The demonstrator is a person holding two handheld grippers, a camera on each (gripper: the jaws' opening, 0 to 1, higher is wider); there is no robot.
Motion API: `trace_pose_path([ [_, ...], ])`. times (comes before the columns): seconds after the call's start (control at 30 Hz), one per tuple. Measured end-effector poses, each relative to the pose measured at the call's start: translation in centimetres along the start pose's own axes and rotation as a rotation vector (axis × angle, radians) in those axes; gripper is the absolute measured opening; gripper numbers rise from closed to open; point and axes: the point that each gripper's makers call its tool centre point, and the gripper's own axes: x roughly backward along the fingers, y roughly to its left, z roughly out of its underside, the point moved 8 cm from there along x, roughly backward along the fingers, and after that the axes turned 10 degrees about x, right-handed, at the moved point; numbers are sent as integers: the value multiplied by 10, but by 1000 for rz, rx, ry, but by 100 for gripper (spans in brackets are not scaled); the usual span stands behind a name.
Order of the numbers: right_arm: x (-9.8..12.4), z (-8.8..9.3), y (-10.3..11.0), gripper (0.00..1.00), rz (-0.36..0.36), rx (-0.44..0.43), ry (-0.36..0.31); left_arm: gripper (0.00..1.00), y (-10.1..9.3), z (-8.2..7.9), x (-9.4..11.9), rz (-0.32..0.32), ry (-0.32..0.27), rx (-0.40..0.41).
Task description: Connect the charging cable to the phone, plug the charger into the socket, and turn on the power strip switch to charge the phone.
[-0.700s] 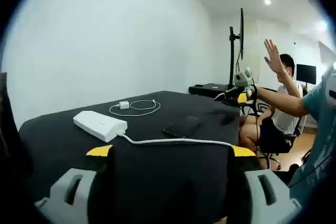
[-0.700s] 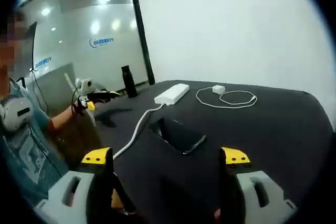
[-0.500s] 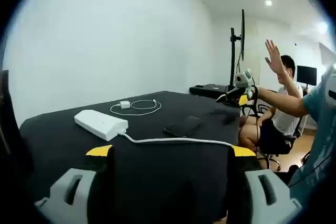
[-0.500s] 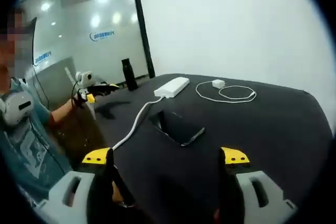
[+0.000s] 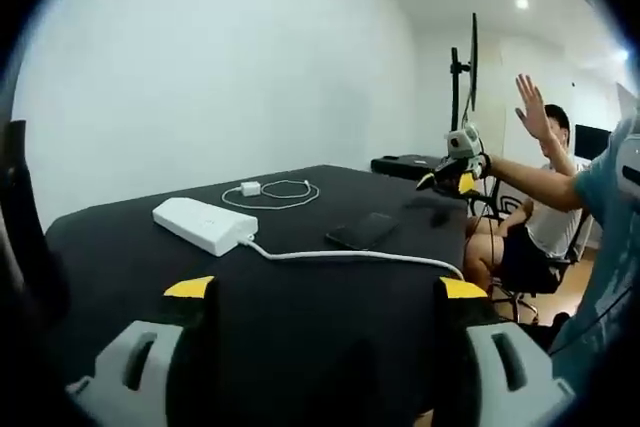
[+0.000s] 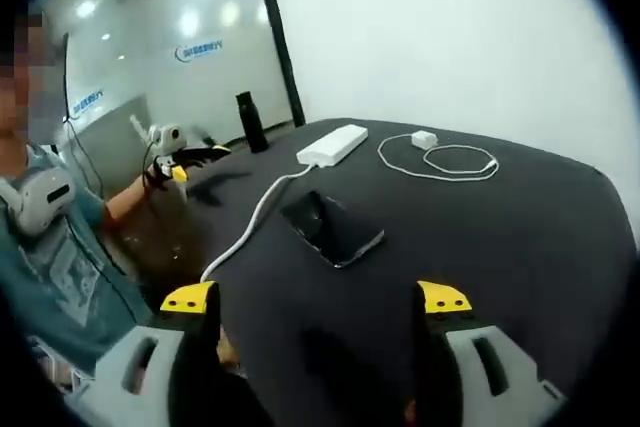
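On the black table (image 5: 120,247) lies a white power strip (image 5: 205,225) whose white cord (image 5: 350,257) trails toward the near edge. A dark phone (image 5: 365,231) lies flat beside the cord. Farther back sits a white charger (image 5: 250,188) with its coiled cable (image 5: 290,190), apart from both. My left gripper (image 5: 326,289) is open and holds nothing, short of the table's near edge. From the other side I see the power strip (image 6: 333,144), phone (image 6: 332,229), charger (image 6: 424,139) and cable (image 6: 455,162). My right gripper (image 6: 316,299) is open, with nothing between its jaws, above the table's near side.
A monitor on a tall stand (image 5: 465,77) rises behind the table, and a seated person (image 5: 540,197) there has a hand raised. A black bottle (image 6: 249,122) stands at the table's far corner by a glass wall (image 6: 150,57). White walls lie behind.
Both views have shifted slightly with the hands; the right gripper view now looks down on the table from a little higher. Nothing on the table has moved.
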Motion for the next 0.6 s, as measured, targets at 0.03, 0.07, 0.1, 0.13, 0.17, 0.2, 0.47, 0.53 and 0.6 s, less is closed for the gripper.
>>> trace_pose_path([
  [0.03, -3, 0, -2, 76, -33, -4, 14, 82, 0, 0, 0, 0, 1, 0],
  [0.07, -4, 0, -3, 76, -62, -11, 25, 82, 0, 0, 0, 0, 1, 1],
  [0.1, -7, -1, -5, 76, -90, -14, 38, 82, 0, 1, 0, -1, 0, 3],
  [0.13, -9, -1, -7, 76, -113, -15, 48, 82, 0, 1, 0, -2, -1, 4],
  [0.17, -12, -3, -10, 75, -138, -14, 62, 82, -1, 1, 0, 0, -2, 6],
  [0.2, -13, -4, -12, 74, -160, -16, 76, 82, -1, 2, 0, 1, 0, 8],
  [0.47, -37, -23, -48, 68, -316, -52, 236, 83, 20, 1, 1, 6, 39, -1],
  [0.53, -41, -29, -55, 68, -330, -42, 259, 83, 40, -3, 3, 13, 47, -2],
  [0.6, -49, -39, -61, 68, -360, -36, 271, 83, 41, -3, 2, 13, 54, -4],
])
